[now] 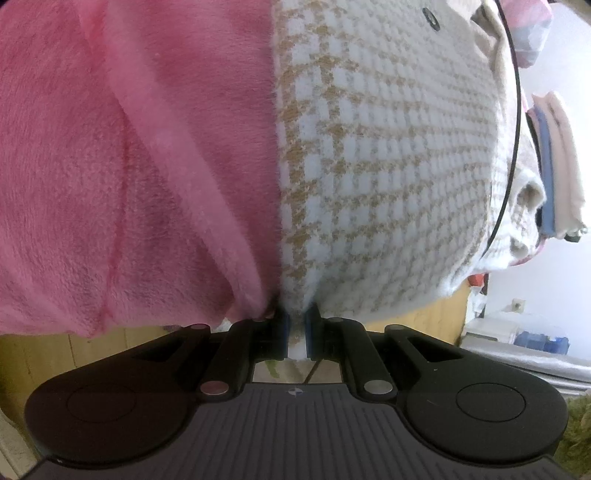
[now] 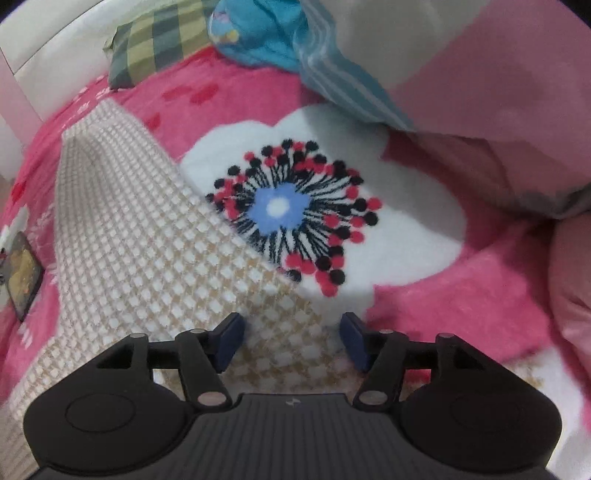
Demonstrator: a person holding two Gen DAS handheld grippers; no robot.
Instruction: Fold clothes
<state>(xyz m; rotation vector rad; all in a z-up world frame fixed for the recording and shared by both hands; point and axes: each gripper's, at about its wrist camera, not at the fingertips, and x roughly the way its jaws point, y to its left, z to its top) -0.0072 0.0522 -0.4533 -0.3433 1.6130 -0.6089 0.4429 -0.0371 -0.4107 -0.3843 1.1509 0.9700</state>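
L fingers (image 1: 297, 332) pinch sweater (image 1: 388, 166) (R apart)

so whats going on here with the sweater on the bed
A person with tongs in each hand is folding a checked sweater on a pink blanket. The left tongs are shut on an edge of the sweater, holding it up. The right tongs are open above another part of the sweater, pads not pressing on it. A plaid pillow and a blue garment lie further back.
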